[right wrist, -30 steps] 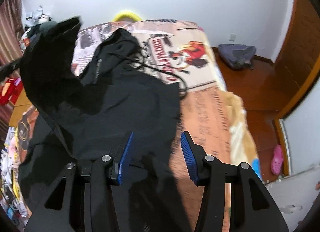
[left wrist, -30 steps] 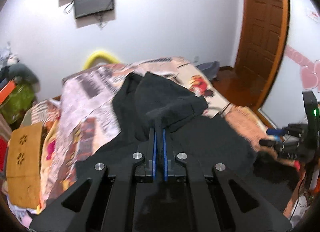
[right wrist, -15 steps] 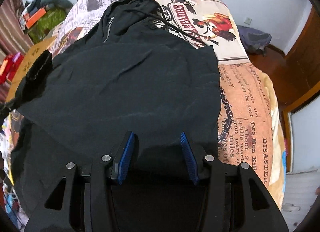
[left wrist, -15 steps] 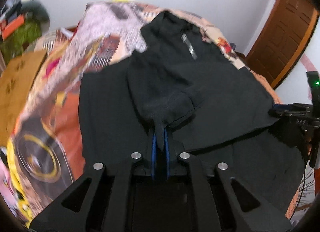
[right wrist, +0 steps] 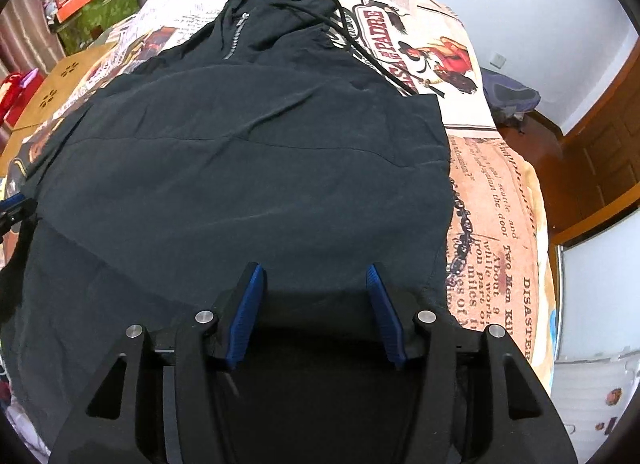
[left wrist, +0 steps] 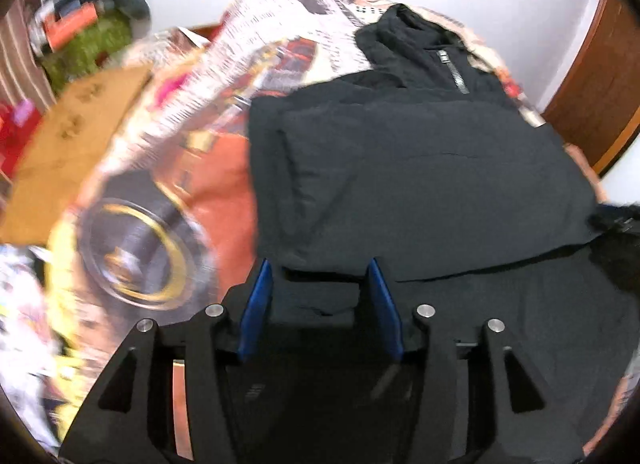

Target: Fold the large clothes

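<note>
A black zip hoodie [right wrist: 248, 152] lies flat on the bed, hood at the far end, one sleeve [left wrist: 400, 192] folded across its body. My left gripper [left wrist: 319, 264] hovers over the sleeve's cuff [left wrist: 316, 300]. Its jaws are opening, and the cuff lies loose between the blue pads [left wrist: 258, 300] without being pressed. My right gripper [right wrist: 314, 268] hangs just above the hoodie's near right part. Its jaws are opening too, with only flat fabric below them. The left gripper's tip [right wrist: 12, 208] peeks in at the left edge of the right wrist view.
The bedspread [right wrist: 492, 200] has a newspaper print. A brown cardboard box [left wrist: 68, 132] and a green box [right wrist: 96, 12] stand left of the bed. A wooden door [right wrist: 600, 160] and a dark bag [right wrist: 508, 96] on the floor are to the right.
The left gripper brought the sleeve down across the hoodie's body, then opened and let the cuff go. The right gripper sank closer to the hoodie and widened slightly.
</note>
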Available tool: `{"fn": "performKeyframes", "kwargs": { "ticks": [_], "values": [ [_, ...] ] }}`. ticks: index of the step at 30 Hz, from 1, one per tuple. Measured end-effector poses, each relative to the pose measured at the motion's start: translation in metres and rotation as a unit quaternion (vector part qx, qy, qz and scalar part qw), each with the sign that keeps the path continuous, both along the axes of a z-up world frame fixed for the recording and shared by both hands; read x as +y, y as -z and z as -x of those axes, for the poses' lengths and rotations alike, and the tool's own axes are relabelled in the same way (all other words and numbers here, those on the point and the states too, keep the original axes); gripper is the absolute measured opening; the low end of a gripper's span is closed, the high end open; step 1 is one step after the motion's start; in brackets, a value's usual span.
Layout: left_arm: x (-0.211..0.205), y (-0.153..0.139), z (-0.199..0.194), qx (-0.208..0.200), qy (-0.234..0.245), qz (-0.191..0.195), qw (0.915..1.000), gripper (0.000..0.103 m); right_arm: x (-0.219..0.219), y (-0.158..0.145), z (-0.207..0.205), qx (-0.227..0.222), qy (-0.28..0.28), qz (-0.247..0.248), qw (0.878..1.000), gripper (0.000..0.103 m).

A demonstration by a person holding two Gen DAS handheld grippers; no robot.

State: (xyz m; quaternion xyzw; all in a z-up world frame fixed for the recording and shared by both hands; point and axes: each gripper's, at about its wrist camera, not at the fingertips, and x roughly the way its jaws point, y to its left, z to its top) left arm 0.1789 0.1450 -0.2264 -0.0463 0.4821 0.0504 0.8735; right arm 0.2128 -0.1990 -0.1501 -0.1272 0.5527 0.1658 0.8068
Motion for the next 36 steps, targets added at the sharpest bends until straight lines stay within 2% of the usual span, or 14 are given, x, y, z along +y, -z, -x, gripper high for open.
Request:
{"fn": "performKeyframes", "kwargs": {
  "ticks": [2,4,9,16,21,24,28,32,36],
  "values": [
    [0.001,-0.013,0.001,-0.01,0.004,-0.029,0.9995,0.05,0.001,-0.003,-0.004,0.005,-0.002,-0.008,1.0,0.05],
    [0.004,-0.027,-0.003,-0.022,0.007,-0.033,0.9992,0.053,0.003,-0.01,-0.01,0.004,-0.006,-0.013,1.0,0.05],
    [0.0,-0.069,-0.023,-0.064,0.023,-0.052,0.9963,0.059,0.012,-0.04,-0.027,-0.039,-0.007,-0.03,0.999,0.05],
    [-0.022,-0.117,-0.079,-0.111,0.059,-0.026,0.9917,0.061,0.027,-0.08,-0.06,-0.095,-0.009,-0.055,0.994,0.05],
    [-0.042,-0.135,-0.131,-0.131,0.078,-0.034,0.9877,0.062,0.04,-0.101,-0.091,-0.144,-0.008,-0.063,0.988,0.05],
    [-0.049,-0.132,-0.165,-0.132,0.079,-0.028,0.9877,0.062,0.047,-0.105,-0.111,-0.156,-0.005,-0.066,0.986,0.05],
    [-0.054,-0.119,-0.211,-0.12,0.079,-0.007,0.9897,0.062,0.062,-0.092,-0.145,-0.156,0.001,-0.063,0.986,0.05],
    [-0.059,-0.098,-0.252,-0.106,0.079,0.021,0.9909,0.062,0.072,-0.071,-0.179,-0.127,0.015,-0.067,0.989,0.05],
    [-0.066,-0.068,-0.298,-0.077,0.075,0.043,0.9933,0.061,0.077,-0.046,-0.218,-0.09,0.043,-0.091,0.991,0.05]
  ]
}}
